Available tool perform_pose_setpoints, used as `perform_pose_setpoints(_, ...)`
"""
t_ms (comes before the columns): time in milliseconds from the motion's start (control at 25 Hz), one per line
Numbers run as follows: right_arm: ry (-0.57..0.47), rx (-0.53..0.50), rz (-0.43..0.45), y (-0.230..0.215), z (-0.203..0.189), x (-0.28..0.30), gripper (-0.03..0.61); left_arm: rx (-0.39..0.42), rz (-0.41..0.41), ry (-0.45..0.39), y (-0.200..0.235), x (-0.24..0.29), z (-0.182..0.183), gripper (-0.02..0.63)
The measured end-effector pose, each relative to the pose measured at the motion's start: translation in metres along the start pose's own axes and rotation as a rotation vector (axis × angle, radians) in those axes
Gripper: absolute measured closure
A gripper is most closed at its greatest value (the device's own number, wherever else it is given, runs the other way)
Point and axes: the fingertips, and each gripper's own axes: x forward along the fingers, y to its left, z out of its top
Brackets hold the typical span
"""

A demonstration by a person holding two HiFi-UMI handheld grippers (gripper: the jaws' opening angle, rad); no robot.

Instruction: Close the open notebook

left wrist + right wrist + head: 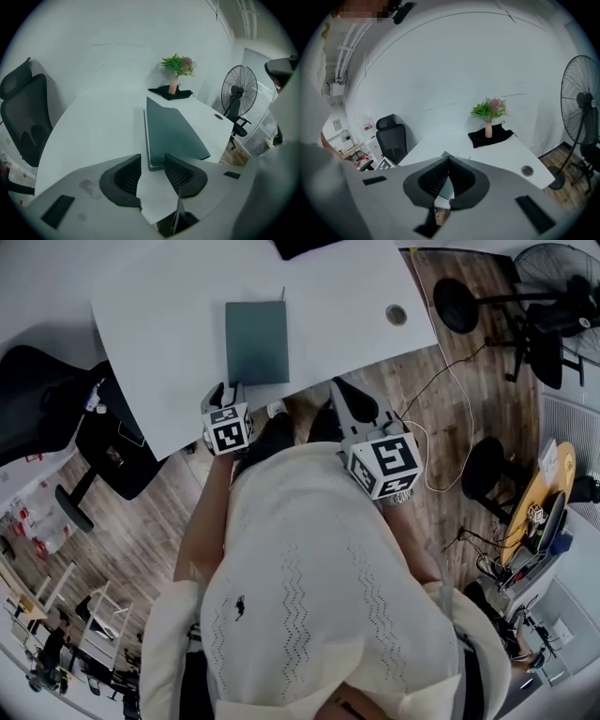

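**Notebook lies shut on the bench, left tool apart before it**

At the far left we see a black office chair [52,399] beside the white bench [159,334]. Next comes our left tool [225,397], at the bench's near edge. In the left gripper view its jaws stand apart. The near end of the notebook shows in the gap beyond their tips, and the pads press on nothing.

The dark green notebook [257,341] lies flat and closed on the bench, just beyond that tool. Pale page edges show along its left side.

To its right our right tool [352,407] also sits at the bench's near edge. In the right gripper view its jaws are together, with nothing between them.

Further right we see a round cable hole [397,315] in the bench, then a standing fan [553,296] on the wooden floor [469,399]. At the bench's far end a vase [488,129] of greenery stands on a black cloth [499,136].
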Motion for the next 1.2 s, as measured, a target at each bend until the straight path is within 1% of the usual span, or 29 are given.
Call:
perform_pose_setpoints(160, 0.004, 0.0, 0.007, 0.001, -0.002, 0.002, 0.577, 0.006, -0.003, -0.001, 0.002, 0.0, -0.001, 0.422)
perform_pose_setpoints(400, 0.003, 0.001, 0.023, 0.001, -0.004, 0.002, 0.577, -0.006, -0.014, -0.045, -0.002, -0.013, 0.006, 0.42)
perform_pose_setpoints(440, 0.004, 0.001, 0.029, 0.001, -0.005, 0.002, 0.577, -0.001, -0.012, -0.059, -0.003, -0.017, 0.008, 0.428)
perform_pose_setpoints(520, 0.005, -0.003, 0.045, 0.002, -0.005, 0.004, 0.577, 0.015, -0.007, -0.088, -0.006, -0.024, 0.015, 0.476)
perform_pose_setpoints(560, 0.006, -0.006, 0.054, 0.002, -0.005, 0.004, 0.577, 0.026, -0.005, -0.1, -0.008, -0.028, 0.018, 0.526)
perform_pose_setpoints(600, 0.008, -0.01, 0.063, 0.001, -0.005, 0.005, 0.577, 0.039, -0.004, -0.111, -0.011, -0.031, 0.022, 0.56)
perform_pose_setpoints(720, 0.012, -0.023, 0.092, -0.001, -0.005, 0.005, 0.577, 0.07, -0.002, -0.143, -0.023, -0.043, 0.031, 0.591)
perform_pose_setpoints(880, 0.019, -0.042, 0.125, -0.006, -0.004, 0.005, 0.577, 0.083, -0.016, -0.2, -0.043, -0.061, 0.046, 0.601)
perform_pose_setpoints(1080, 0.027, -0.065, 0.175, -0.015, -0.002, 0.001, 0.577, 0.047, -0.108, -0.282, -0.082, -0.085, 0.067, 0.601)
perform_pose_setpoints(1200, 0.033, -0.083, 0.208, -0.019, -0.002, -0.001, 0.577, 0.04, -0.13, -0.332, -0.102, -0.1, 0.079, 0.601)
